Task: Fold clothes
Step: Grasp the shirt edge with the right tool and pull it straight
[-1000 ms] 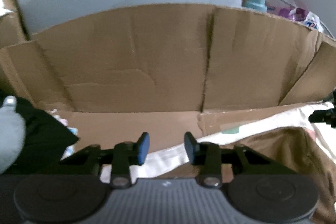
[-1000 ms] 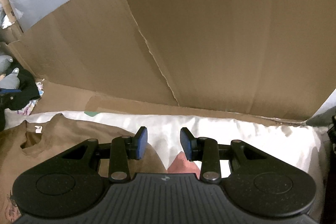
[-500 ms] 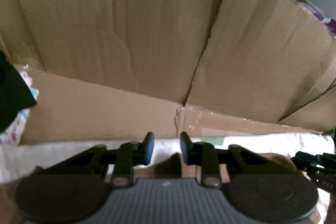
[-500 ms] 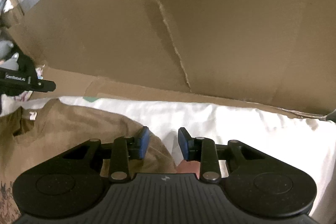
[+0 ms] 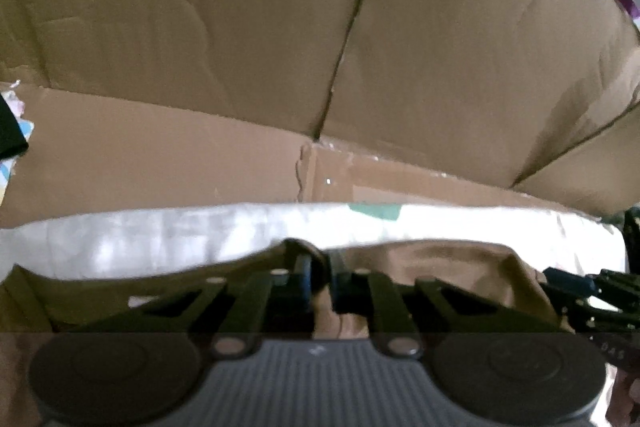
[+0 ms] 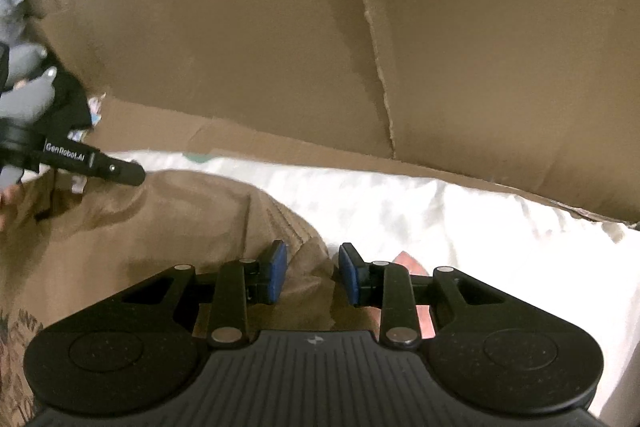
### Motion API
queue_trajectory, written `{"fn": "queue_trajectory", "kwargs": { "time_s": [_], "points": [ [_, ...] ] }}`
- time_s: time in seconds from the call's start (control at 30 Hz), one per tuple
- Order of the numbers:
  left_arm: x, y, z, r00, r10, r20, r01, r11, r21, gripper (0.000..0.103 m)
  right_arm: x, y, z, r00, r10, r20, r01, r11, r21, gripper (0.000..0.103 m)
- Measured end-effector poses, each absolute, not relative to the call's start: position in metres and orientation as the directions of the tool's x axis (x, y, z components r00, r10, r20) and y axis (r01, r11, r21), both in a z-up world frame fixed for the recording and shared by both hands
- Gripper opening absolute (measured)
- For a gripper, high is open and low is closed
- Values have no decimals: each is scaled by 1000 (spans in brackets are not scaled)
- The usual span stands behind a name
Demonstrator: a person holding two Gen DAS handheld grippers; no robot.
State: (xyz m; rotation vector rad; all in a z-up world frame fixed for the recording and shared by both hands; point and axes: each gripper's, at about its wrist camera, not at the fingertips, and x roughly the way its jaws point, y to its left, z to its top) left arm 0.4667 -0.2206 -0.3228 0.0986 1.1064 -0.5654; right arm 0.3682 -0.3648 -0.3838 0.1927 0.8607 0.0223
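Observation:
A brown shirt (image 5: 440,267) (image 6: 160,227) lies spread on a white sheet (image 5: 160,239) (image 6: 440,219). My left gripper (image 5: 322,279) is down at the shirt's far edge. Its jaws are closing, and a fold of brown fabric is pinched between the blue pads. In the right wrist view the left gripper (image 6: 96,167) shows at the shirt's upper left. My right gripper (image 6: 313,273) hovers low over the shirt's right edge with its jaws apart. Brown cloth lies between the pads, which do not press on it. The right gripper (image 5: 580,283) also shows at the far right of the left wrist view.
A tall creased cardboard wall (image 5: 240,27) (image 6: 480,67) stands right behind the sheet, with a cardboard floor flap (image 5: 140,155) at its foot. Dark clothes (image 6: 68,107) are piled at the left. A pink cloth (image 6: 412,263) peeks out under the right gripper.
The left gripper sank onto the shirt's far edge and its jaws narrowed onto the fabric. The right gripper dropped lower over the shirt's right edge, jaws slightly narrower.

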Motion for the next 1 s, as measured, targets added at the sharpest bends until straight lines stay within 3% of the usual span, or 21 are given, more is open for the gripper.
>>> {"fn": "queue_trajectory", "kwargs": {
  "time_s": [0.13,0.2,0.23,0.33,0.83,0.93,1.0],
  "points": [
    [465,-218,-324,303,-386,-871,479,852,-211,7,367,-366,-384,636,95,-766,56,984,169,37],
    [464,-218,-324,303,-392,-868,480,850,-216,3,367,-367,-385,627,98,-773,50,985,166,27],
    [464,-218,-323,311,-394,-865,485,848,-212,2,367,-367,-383,625,93,-775,44,987,154,13],
    [464,-218,-317,342,-395,-853,501,844,-191,1,367,-367,-380,623,71,-779,33,993,118,6],
    [473,-233,-328,388,-376,-841,530,838,-130,1,396,-379,-382,584,-36,-811,86,996,17,3],
    [473,-238,-332,387,-356,-851,536,837,-107,3,395,-393,-378,599,15,-801,125,986,111,6],
    [471,-239,-325,394,-352,-849,541,836,-95,9,392,-405,-372,610,57,-790,157,969,191,13]
  ]
}}
